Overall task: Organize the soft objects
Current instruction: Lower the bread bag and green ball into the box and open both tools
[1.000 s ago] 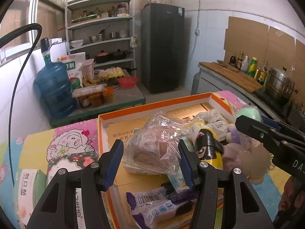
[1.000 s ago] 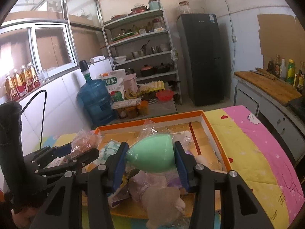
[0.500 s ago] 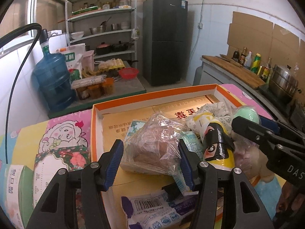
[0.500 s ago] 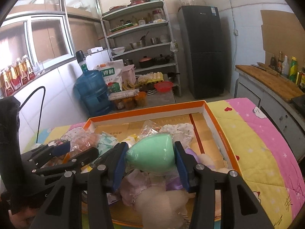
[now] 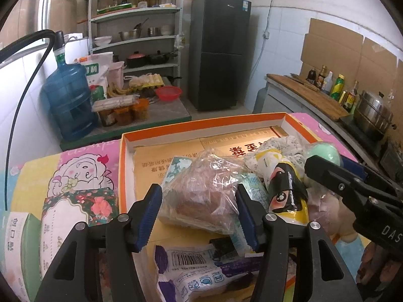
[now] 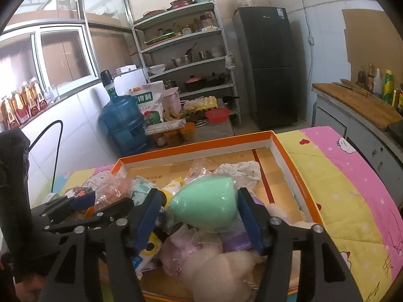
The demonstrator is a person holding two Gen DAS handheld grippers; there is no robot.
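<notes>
An orange-rimmed cardboard tray [image 5: 201, 125] [image 6: 287, 161] holds several soft things. My left gripper [image 5: 199, 216] is shut on a clear plastic bag with something brown inside [image 5: 204, 196], held over the tray's left part. My right gripper [image 6: 199, 219] is shut on a mint-green egg-shaped sponge [image 6: 206, 209], held above a pink plush toy [image 6: 219, 264]. The sponge also shows in the left wrist view [image 5: 325, 151]. A yellow and black penguin toy [image 5: 284, 188], a floral cloth [image 5: 282, 146] and a purple-white packet [image 5: 199, 274] lie in the tray.
The tray sits on a pink and yellow cartoon blanket [image 6: 352, 188]. A green and white box [image 5: 17, 246] lies at the left. Beyond are a blue water jug [image 5: 70, 100], a shelf rack [image 5: 136, 37], a dark fridge [image 5: 219, 50] and a counter with bottles [image 5: 327, 88].
Both grippers have drawn back and up a little from the tray, each keeping its hold. The tray looks farther away and more of its far rim shows.
</notes>
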